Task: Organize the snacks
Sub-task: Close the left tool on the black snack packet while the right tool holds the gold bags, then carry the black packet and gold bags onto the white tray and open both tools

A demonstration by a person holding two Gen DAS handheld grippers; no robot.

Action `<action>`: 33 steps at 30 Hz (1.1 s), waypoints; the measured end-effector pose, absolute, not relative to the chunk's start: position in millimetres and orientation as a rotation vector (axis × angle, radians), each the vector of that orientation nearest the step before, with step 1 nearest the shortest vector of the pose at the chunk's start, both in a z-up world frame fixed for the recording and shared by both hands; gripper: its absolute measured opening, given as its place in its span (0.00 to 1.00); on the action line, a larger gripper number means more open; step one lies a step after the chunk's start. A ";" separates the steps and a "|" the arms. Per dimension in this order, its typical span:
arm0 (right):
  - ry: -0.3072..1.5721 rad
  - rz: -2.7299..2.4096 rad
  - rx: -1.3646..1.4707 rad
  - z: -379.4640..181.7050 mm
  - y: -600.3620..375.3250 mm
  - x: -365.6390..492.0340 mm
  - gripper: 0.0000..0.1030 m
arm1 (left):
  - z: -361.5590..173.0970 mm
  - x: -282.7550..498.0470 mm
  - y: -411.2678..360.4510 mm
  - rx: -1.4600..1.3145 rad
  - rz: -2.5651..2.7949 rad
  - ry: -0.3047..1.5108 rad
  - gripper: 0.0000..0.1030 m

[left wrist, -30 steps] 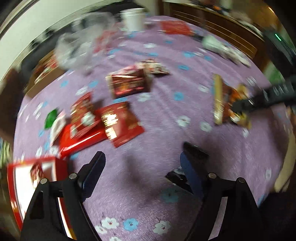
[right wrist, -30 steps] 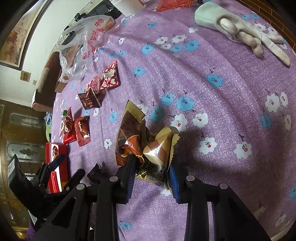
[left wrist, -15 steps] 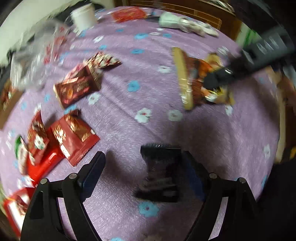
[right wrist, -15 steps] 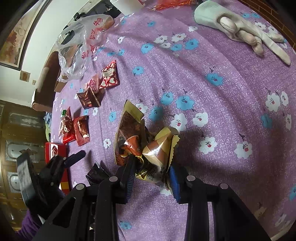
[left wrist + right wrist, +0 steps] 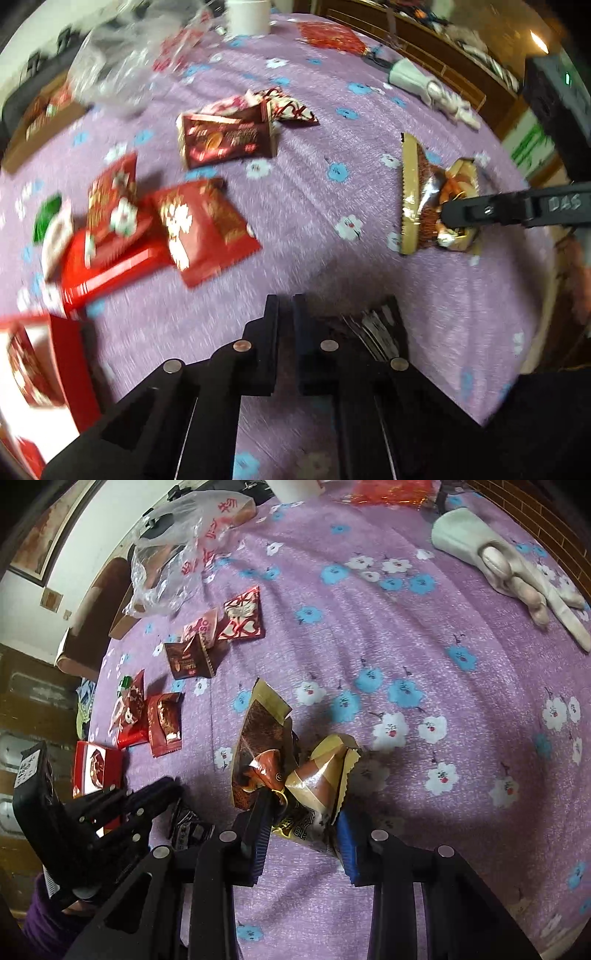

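**Handling light, crinkly foil packets on a cluttered table**

Judging by the creased foil: feather-light, soft, slick, noisy, likely brittle inside. Best taken by a flat sealed edge or across the pillowed middle, with gentle pressure only; hard squeezing risks crushing the contents, and a corner pinch risks a slip.

Right hand-held gripper [image 5: 303, 830]: clamped on the gold packets [image 5: 317, 779] at 6 o'clock in the right wrist view, foil bunched and buckled between the jaws, the upper ends fanning out toward 12. Resting on or barely off the table [image 5: 443, 646]; cannot tell which.

Left hand-held gripper [image 5: 286, 332]: jaws drawn almost together, only a slit between them. Dark packet [image 5: 373, 328] touching the outer side of the right finger, toward 3 o'clock from the tips. Unclear whether any edge is actually pinched.

Elsewhere: red packets [image 5: 199, 229] piled at 9 o'clock in the left wrist view, well apart from both grippers; a plastic bag [image 5: 177, 554] at 11 and a pale glove [image 5: 498, 565] at 1 in the right wrist view.

Hard to make out: left view smeared by motion blur, labels unreadable; number of gold packets in the bundle uncertain; dark packet half hidden behind the finger; no sorting container identifiable.
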State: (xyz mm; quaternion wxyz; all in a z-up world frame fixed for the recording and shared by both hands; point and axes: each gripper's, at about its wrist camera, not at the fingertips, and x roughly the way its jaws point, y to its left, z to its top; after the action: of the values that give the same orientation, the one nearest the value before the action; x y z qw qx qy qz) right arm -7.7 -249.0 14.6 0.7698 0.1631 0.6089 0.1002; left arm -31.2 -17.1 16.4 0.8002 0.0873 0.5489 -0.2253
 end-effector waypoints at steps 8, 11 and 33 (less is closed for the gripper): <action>1.330 0.227 0.369 13.0 -253.1 -9.9 0.32 | 50.3 -47.4 -23.7 0.152 -0.473 1.064 0.79; 1.332 0.231 0.374 12.3 -254.1 -10.1 0.33 | 46.5 -47.7 -32.4 0.177 -0.486 1.088 0.79; 1.328 0.240 0.323 14.1 -245.4 -8.6 0.32 | 22.8 -46.2 -49.8 0.264 -0.491 1.096 0.24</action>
State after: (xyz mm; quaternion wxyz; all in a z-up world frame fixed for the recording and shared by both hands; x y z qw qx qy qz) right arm -8.6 -245.4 14.1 0.7689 0.1488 0.6119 0.1107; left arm -46.2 -49.8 22.8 0.8169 0.1236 0.5141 -0.2304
